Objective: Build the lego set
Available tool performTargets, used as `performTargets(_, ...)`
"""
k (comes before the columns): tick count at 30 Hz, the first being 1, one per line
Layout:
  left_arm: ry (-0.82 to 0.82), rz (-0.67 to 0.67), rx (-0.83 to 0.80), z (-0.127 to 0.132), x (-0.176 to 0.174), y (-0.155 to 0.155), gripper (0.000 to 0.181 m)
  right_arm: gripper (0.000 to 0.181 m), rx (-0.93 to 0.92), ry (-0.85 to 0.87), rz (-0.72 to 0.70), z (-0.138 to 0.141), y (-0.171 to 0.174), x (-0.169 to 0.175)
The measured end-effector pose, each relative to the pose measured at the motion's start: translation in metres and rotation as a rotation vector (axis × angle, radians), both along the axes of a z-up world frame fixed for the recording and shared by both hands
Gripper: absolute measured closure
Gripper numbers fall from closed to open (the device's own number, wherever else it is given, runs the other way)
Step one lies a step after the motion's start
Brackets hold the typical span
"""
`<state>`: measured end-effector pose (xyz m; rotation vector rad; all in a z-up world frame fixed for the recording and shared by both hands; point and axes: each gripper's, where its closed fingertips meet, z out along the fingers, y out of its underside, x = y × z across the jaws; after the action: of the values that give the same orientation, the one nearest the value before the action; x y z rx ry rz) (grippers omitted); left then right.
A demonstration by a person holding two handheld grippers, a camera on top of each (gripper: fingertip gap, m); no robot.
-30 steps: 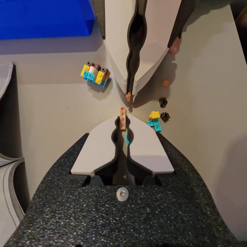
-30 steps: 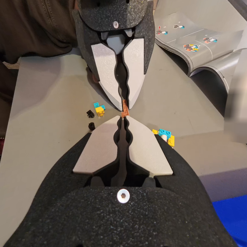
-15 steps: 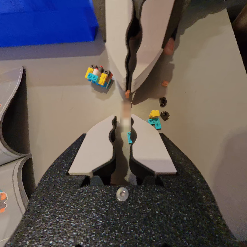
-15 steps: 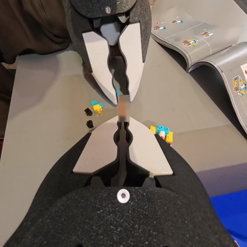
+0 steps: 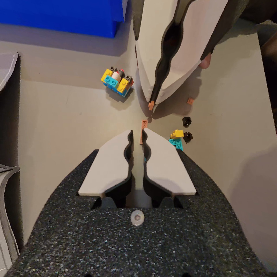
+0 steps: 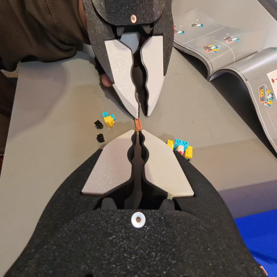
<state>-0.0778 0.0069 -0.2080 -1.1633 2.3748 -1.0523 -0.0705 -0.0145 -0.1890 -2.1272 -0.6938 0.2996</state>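
Observation:
A long brown plate lies studs-up against the inner edge of my left gripper's right finger; it also shows in the right wrist view. My left gripper is open, with bare table showing between its left finger and the plate. Whether the plate rests on the table I cannot tell. My right gripper faces it, shut on a small orange piece just beyond the plate's far end. The part-built model in yellow, teal and white stands to the left.
To the right lie a yellow brick on a teal corner plate, two black pieces, and a small orange tile. A blue bin stands at the back left. An open instruction booklet lies beside the table. My left and right fingertips are right by each other. Left tips and right tips are each some 4 cm from the yellow brick. Look for it in the right wrist view too.
My left gripper opened and let go of the brown plate, then narrowed again; the plate now sits off-centre by its right finger. The right gripper keeps its orange piece.

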Motion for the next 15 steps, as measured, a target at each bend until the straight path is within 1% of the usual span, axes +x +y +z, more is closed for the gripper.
performTargets(4,0.006,-0.004,-0.019,0.0010,-0.0007,-0.0017,0.170,0.178,0.000,0.001,-0.001,-0.0001,0.0000,0.0003)
performTargets(6,0.024,-0.009,0.004,-0.0043,-0.0021,-0.0013,0.170,0.178,0.000,0.000,0.000,0.0000,-0.0001,0.0000)
performTargets(15,-0.001,-0.032,0.075,-0.0059,-0.0022,-0.0021,0.173,0.178,-0.001,0.000,-0.001,-0.0004,-0.0002,0.0000)
